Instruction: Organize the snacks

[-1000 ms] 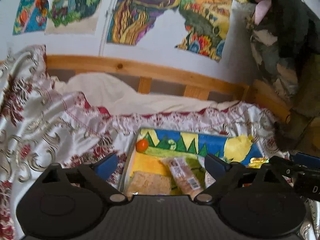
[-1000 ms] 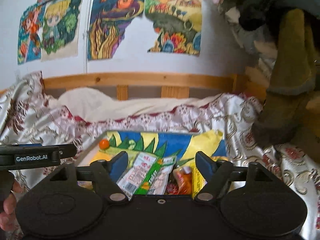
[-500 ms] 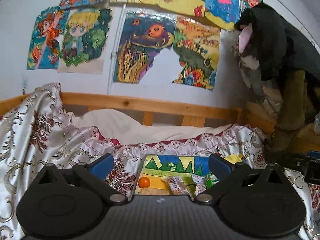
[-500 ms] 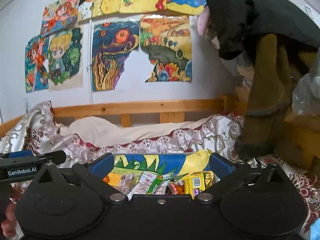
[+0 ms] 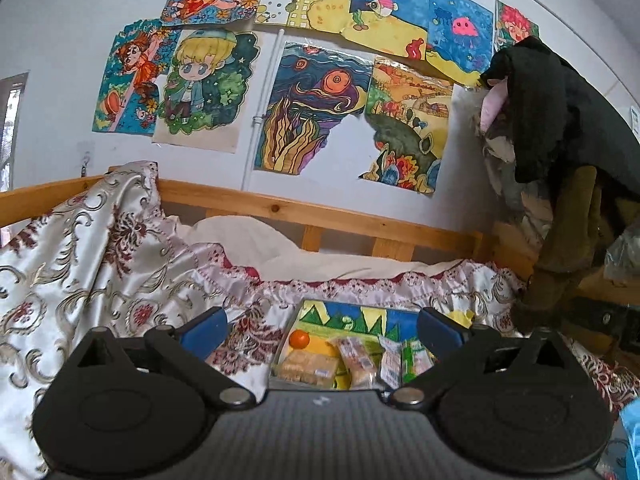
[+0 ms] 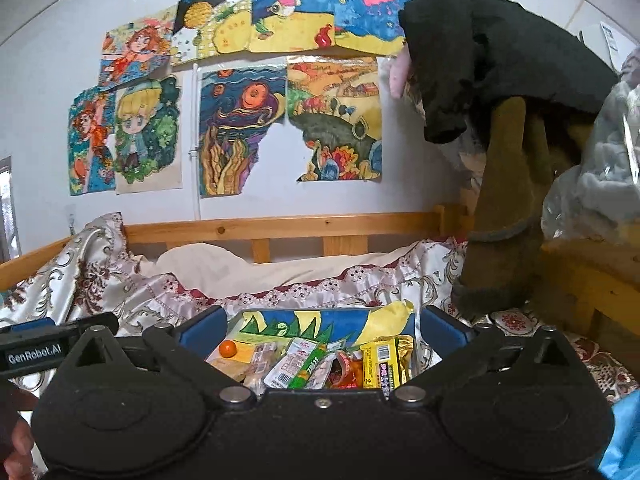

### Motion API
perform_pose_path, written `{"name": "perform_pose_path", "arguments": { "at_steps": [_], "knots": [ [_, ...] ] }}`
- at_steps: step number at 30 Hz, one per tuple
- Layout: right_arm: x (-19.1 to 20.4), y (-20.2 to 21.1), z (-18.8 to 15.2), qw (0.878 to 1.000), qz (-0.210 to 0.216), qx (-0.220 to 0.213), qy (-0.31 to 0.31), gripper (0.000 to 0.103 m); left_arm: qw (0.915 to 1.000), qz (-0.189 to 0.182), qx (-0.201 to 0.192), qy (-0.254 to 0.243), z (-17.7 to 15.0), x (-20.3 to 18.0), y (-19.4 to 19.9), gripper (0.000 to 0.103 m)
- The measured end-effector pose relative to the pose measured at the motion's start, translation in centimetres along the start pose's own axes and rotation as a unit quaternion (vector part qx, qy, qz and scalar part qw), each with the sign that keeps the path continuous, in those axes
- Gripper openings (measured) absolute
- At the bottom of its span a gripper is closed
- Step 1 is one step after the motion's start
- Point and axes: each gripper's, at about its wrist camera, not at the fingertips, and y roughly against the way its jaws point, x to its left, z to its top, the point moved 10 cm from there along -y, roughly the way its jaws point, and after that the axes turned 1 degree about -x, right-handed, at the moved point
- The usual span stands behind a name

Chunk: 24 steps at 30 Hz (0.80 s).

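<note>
A shallow tray (image 5: 352,314) with a painted landscape on its floor lies on the bed. In it are a small orange (image 5: 299,339), a biscuit pack (image 5: 306,368), a sausage pack (image 5: 356,360) and green-and-white sachets (image 5: 406,358). My left gripper (image 5: 322,328) hovers open above and short of the tray, holding nothing. In the right wrist view the same tray (image 6: 276,320) shows the orange (image 6: 228,347), a green stick pack (image 6: 310,368), red sweets (image 6: 346,372) and a yellow pack (image 6: 382,362). My right gripper (image 6: 322,330) is open and empty too. The left gripper's body (image 6: 34,350) shows at the left edge.
A floral satin bedspread (image 5: 100,280) covers the bed in front of a wooden rail (image 5: 320,220). Drawings (image 5: 312,108) hang on the wall. Dark clothes (image 6: 500,80) and a brown garment (image 6: 504,220) hang at the right, beside a plastic bag (image 6: 600,160). A hand (image 6: 14,436) shows bottom left.
Both grippers have drawn back and up from the tray, so it looks smaller and lower and more wall shows. The right jaws have spread wider, the left ones slightly.
</note>
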Motion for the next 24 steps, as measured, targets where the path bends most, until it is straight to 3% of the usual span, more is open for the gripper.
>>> {"name": "perform_pose_path", "arguments": {
  "at_steps": [11,24],
  "knots": [
    [1.2,5.2,-3.0,1.0,0.019,0.002,0.008,0.102,0.9992,0.02,0.027,-0.022,-3.7,0.8,4.8,0.103],
    [1.3,8.1,-7.8,0.999,0.025,0.024,0.005,0.102,0.9969,0.041,0.054,-0.04,-6.7,1.7,8.1,0.103]
  ]
}}
